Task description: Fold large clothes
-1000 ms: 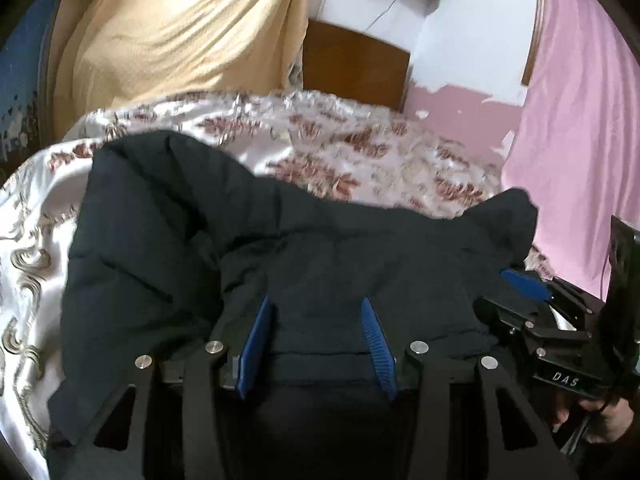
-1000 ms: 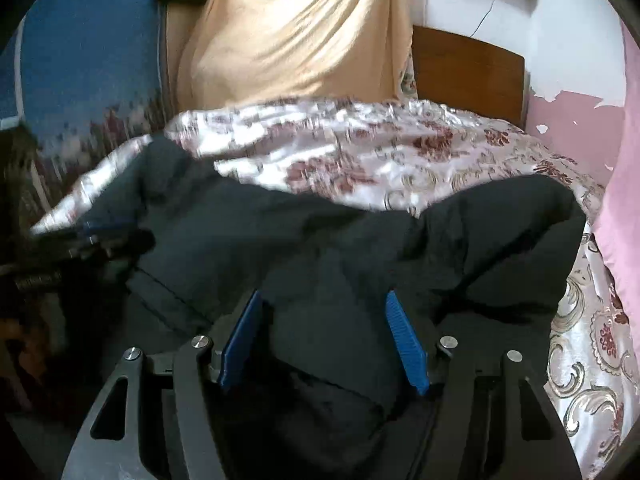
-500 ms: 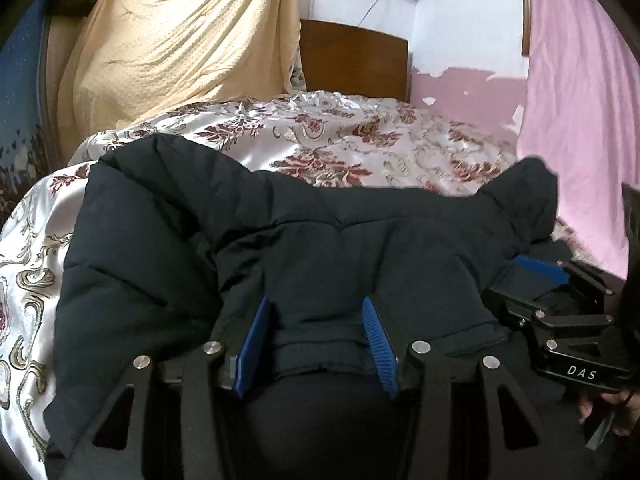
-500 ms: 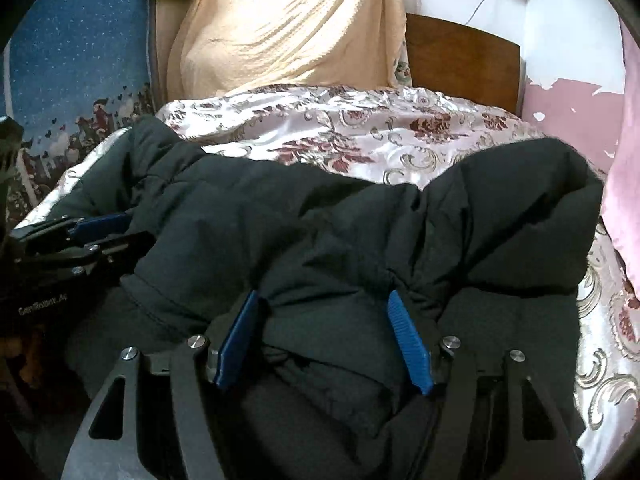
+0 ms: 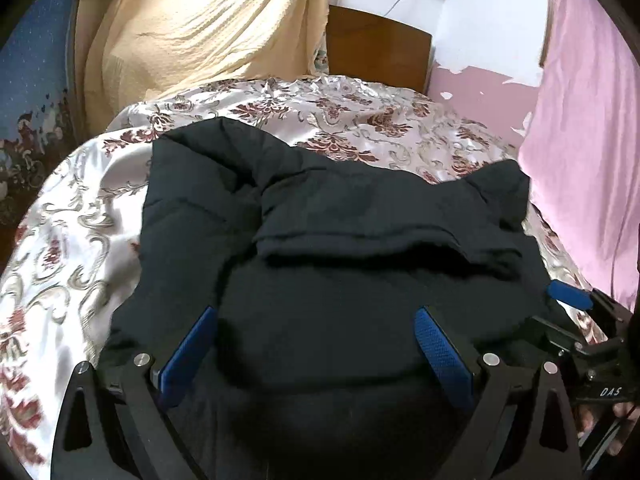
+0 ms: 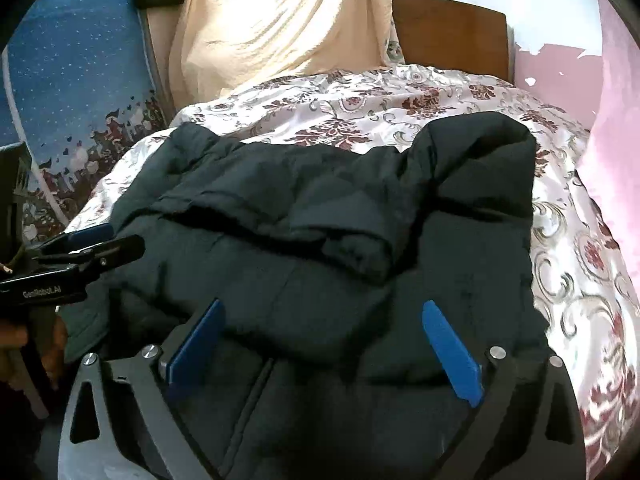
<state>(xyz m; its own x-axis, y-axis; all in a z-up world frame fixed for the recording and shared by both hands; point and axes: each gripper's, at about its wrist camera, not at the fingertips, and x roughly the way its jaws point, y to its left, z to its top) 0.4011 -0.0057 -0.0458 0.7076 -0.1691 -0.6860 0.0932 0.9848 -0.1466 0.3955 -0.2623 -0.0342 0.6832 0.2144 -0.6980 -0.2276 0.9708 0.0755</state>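
Left wrist view: one big puffy black coat (image 5: 360,240) lying folded on one shiny flowery bedspread (image 5: 80,240); left gripper (image 5: 316,344), two blue pads opening wide, gripping nothing. Right wrist view: same one coat (image 6: 320,240) on the bedspread (image 6: 580,260); right gripper (image 6: 324,340) opening wide too, empty above the coat.

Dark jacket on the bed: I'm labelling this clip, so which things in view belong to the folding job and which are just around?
Part of the job:
- dark jacket, partly folded
- left gripper, jaws opening, fabric released
- right gripper, jaws opening too

Just around:
- floral bedspread
- cream blanket
- wooden headboard
- pink curtain
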